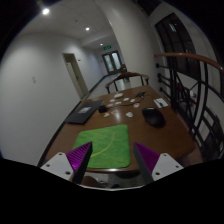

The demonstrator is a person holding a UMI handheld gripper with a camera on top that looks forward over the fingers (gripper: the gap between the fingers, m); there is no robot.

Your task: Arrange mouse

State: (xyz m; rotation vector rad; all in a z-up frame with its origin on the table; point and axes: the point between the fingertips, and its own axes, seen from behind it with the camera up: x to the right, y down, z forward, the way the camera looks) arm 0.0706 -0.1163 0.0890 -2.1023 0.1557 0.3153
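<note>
A long wooden table [120, 120] runs away from the gripper down a pale corridor with closed doors and ceiling lights. A dark railing stands along its right side.

On the near end lies a green mat [107, 145], a rectangle whose near edge reaches almost to the fingers. Past its far left corner sits a flat dark thing, likely a laptop [82, 113], and beyond that a few white papers [128, 99] and small dark items too small to name.

The mouse [152, 116] is a dark oval on bare wood, beyond the mat and off its far right corner. It does not touch the mat. Its long axis seems to run roughly along the table, away from the gripper, though that is hard to fix at this range.

The gripper [112, 156] is spread wide with nothing between its purple pads [80, 156]. The gap between the fingers opens onto the mat's near edge.

The relation that matters: the mouse lies well ahead of the fingers and to the right of their line, nearer the right finger than the left. By my reading the pickup has not begun. The next move likely calls for an advance over the mat with a drift right, so the fingers come down on either side of the mouse across its narrow width. The mat looks like the place to set it.
</note>
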